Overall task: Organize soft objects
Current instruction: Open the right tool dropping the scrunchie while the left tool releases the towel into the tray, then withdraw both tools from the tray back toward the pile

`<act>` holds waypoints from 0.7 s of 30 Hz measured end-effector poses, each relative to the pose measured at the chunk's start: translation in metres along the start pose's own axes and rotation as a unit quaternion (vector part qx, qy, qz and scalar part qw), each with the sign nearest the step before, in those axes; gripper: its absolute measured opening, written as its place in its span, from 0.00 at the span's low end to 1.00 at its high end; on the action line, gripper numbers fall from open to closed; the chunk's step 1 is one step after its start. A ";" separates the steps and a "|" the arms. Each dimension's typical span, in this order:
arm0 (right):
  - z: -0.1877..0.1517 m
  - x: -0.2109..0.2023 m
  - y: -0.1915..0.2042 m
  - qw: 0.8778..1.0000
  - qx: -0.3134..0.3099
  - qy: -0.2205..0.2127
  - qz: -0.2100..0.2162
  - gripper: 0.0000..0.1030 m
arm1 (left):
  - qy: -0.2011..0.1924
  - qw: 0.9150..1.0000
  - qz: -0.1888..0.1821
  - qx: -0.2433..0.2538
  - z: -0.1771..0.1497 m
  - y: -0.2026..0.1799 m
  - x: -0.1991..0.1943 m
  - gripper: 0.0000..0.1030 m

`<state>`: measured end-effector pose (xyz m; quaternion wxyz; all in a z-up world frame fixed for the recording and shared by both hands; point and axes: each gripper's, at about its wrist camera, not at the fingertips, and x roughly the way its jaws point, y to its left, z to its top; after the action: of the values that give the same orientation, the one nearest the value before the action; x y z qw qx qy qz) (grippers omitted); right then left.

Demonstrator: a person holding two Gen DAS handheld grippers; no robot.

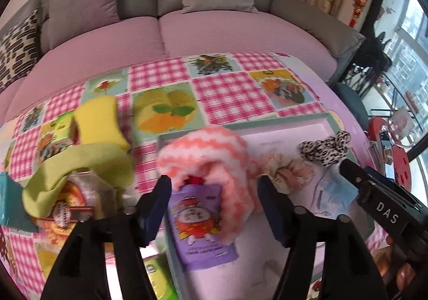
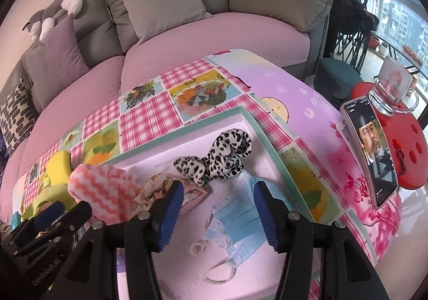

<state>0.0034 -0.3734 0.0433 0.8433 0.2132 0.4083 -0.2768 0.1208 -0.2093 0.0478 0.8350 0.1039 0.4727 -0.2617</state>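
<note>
A shallow white tray with a teal rim (image 1: 240,129) (image 2: 187,131) lies on the patchwork tablecloth. In it sits a fluffy pink-and-white zigzag cloth (image 1: 208,147) (image 2: 101,187) with a purple label (image 1: 203,222). My left gripper (image 1: 214,179) is open just above it, its pads clear of the cloth. Beside it lie a floral scrunchie (image 1: 289,169) (image 2: 160,187), a leopard-print scrunchie (image 1: 326,147) (image 2: 219,155) and blue face masks (image 1: 331,187) (image 2: 240,222). My right gripper (image 2: 218,185) hovers open over the masks, holding nothing.
Left of the tray are a yellow sponge (image 1: 99,120) (image 2: 57,163) and a lime cloth (image 1: 80,166) draped over a jar (image 1: 88,193). A phone (image 2: 374,150) leans at the table's right edge by a red stool (image 2: 412,139) with a glass mug (image 2: 393,86). A sofa (image 1: 214,32) stands behind.
</note>
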 end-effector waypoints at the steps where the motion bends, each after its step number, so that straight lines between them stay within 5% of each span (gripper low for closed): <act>1: 0.000 0.000 0.000 1.000 0.000 0.001 0.001 0.58 | -0.001 1.000 0.006 -0.003 0.000 0.003 -0.002 0.66; 21: -0.010 0.011 0.023 0.998 -0.046 0.034 0.009 1.00 | -0.017 0.994 0.079 -0.073 -0.006 0.052 -0.018 0.91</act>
<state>0.0178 -0.3537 0.0318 0.8402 0.1872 0.4469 -0.2433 0.1364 -0.1567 0.0558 0.8660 0.0753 0.4670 -0.1619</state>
